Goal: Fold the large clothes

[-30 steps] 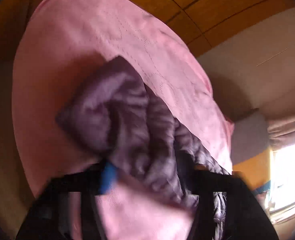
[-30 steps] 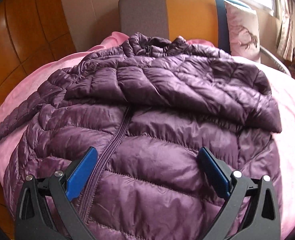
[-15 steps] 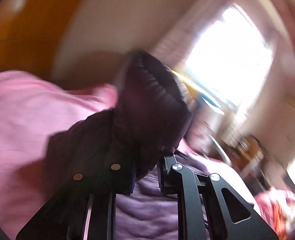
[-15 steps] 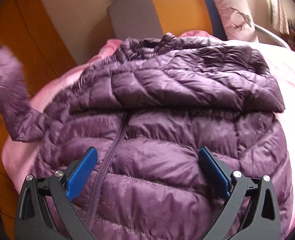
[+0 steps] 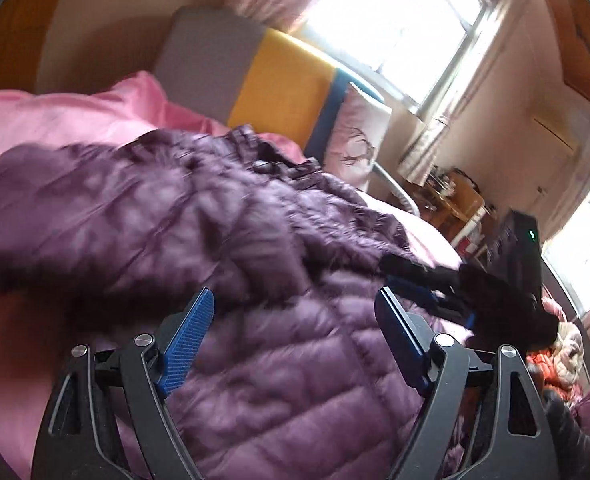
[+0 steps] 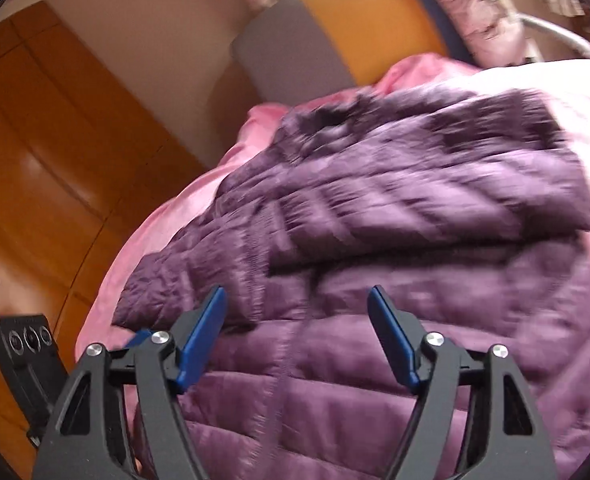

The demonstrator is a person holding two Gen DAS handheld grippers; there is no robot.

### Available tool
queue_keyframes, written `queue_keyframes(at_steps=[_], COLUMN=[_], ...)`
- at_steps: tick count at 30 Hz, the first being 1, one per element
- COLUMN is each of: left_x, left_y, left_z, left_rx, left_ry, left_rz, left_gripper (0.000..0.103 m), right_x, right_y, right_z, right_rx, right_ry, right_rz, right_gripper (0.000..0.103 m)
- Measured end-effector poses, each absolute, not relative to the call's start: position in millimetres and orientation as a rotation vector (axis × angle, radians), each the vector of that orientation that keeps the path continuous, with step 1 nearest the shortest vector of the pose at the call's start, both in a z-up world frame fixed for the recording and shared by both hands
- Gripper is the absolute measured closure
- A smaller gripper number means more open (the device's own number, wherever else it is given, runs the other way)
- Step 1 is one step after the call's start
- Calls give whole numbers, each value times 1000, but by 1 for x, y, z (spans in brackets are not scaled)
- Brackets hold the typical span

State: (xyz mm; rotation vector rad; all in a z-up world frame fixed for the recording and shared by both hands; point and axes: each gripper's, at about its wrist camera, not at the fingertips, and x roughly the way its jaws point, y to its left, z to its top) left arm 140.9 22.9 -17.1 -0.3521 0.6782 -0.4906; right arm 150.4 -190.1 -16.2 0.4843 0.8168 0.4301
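On the pink bedspread (image 6: pixel 167 216), the quilted purple down jacket (image 6: pixel 395 240) lies at twelve o'clock beyond both grippers. Left gripper (image 5: pixel 295 340) is opening, its blue pads clear of the fabric. Right gripper (image 6: pixel 297 338) is closing, spread, gripping nothing.

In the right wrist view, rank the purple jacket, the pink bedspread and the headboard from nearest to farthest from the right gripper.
1. Purple jacket: directly under and ahead of the right gripper, whose jaws are closing with nothing pinched.
2. Pink bedspread: beyond the jacket's left edge.
3. Headboard: top of view, behind everything.
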Motion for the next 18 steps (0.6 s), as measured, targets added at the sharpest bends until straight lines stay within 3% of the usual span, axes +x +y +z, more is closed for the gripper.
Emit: queue_keyframes(at_steps=[6,7,9,11,18], left_x=[113,110,108,105,120], left_y=[56,59,63,64,51], left_z=[-36,-39,-42,-43,-35], left_rx=[-395,-400,-408,-394,-369], left_ry=[708,717,726,714,684], left_rz=[-427,-425,-432,-438,-436], left_gripper=[22,22,22,22,22], right_x=[200,206,212,208,194], right_y=[-118,-107,-86,-75,-94], right_z=[-34,-36,-31,-14,87], right_rx=[443,416,346,292,274], right_ry=[941,954,981,940,715], right_rz=[503,505,510,529,504], right_gripper=[33,39,73,87,93])
